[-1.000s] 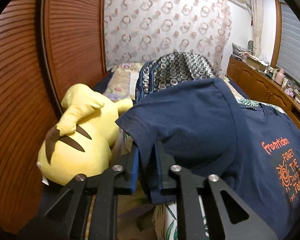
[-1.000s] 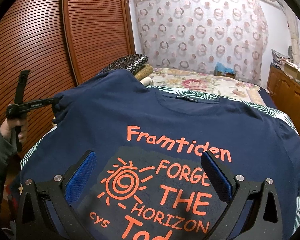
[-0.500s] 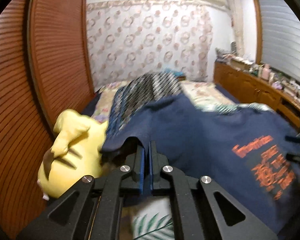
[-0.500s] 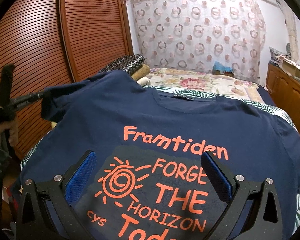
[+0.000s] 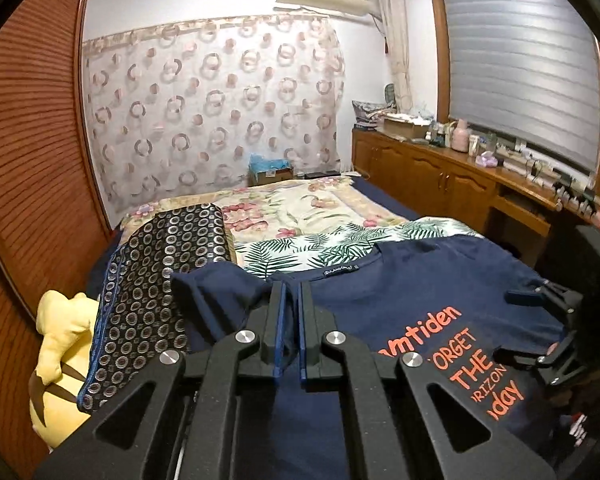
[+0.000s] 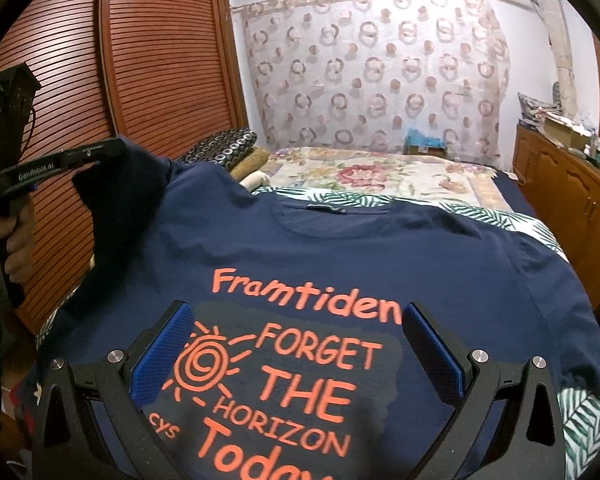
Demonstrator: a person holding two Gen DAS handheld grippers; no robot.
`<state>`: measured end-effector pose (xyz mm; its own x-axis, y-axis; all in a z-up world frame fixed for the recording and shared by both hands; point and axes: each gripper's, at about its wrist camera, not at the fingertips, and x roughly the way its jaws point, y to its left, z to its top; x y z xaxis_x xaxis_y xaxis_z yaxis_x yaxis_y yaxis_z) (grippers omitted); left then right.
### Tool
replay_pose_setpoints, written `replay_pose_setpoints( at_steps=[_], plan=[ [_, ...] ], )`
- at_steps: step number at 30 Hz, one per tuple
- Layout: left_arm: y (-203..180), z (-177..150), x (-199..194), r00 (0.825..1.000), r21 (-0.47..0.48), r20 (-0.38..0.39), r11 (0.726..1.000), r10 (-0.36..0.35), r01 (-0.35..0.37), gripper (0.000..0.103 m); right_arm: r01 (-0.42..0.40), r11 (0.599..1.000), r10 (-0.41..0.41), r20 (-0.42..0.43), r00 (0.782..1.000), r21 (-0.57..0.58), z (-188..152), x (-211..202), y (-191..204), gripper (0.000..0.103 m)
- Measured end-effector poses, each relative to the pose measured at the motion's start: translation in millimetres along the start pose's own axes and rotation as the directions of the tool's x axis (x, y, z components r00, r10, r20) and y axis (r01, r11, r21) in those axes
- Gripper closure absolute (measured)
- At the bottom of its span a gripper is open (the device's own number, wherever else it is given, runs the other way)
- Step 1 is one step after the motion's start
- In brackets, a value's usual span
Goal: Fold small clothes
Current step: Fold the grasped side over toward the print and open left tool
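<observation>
A navy T-shirt (image 6: 340,248) with orange print lies face up on the bed, also visible in the left wrist view (image 5: 420,280). My left gripper (image 5: 291,292) pinches its left sleeve (image 5: 216,292) and holds it raised above the shirt's shoulder; the jaws are opening slightly with the cloth still between the pads. In the right wrist view that gripper (image 6: 112,152) is at the left, with the sleeve (image 6: 120,192) hanging from it. My right gripper (image 6: 296,312) stands open low over the print, nothing between its fingers; it also shows at the right of the left view (image 5: 516,326).
A yellow plush toy (image 5: 56,360) and a folded ring-patterned blanket (image 5: 160,272) lie left of the shirt. Slatted wooden doors (image 6: 160,60) close off the left side, a wooden sideboard (image 5: 460,184) runs along the right. The floral bedspread (image 5: 300,208) lies beyond the collar. A person's hand (image 6: 16,248) grips the left handle.
My left gripper has risen and swung rightward over the shirt, carrying the sleeve with it. The right gripper has stayed open over the print.
</observation>
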<state>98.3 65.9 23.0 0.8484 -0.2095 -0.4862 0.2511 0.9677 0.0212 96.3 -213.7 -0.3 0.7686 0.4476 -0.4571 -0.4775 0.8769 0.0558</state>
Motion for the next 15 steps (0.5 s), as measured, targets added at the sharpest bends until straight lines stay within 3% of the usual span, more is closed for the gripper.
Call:
replay_pose_setpoints(
  at_steps=[2,6,8,15],
  plan=[
    [-3,-3,1,1.000,-0.003,-0.003,1.000,-0.011,0.011,0.068,0.005,1.000,-0.005,-0.001,1.000,0.001,-1,-2,1,0.000],
    [0,-12,-3,1.000,-0.033,0.001,0.999,-0.028,0.028,0.046,0.011,1.000,-0.011,-0.003,1.000,-0.001,0,-3,4,0.000],
    [4,-16,-6,1.000,-0.042,0.004,0.999,-0.014,0.014,0.029,0.006,1.000,-0.006,-0.005,1.000,-0.003,4,-2,5,0.000],
    [21,-34,-15,0.999,-0.089,0.000,0.995,0.051,-0.051,0.022,-0.054,0.996,0.053,-0.014,0.998,-0.071,21,5,16,0.003]
  ],
)
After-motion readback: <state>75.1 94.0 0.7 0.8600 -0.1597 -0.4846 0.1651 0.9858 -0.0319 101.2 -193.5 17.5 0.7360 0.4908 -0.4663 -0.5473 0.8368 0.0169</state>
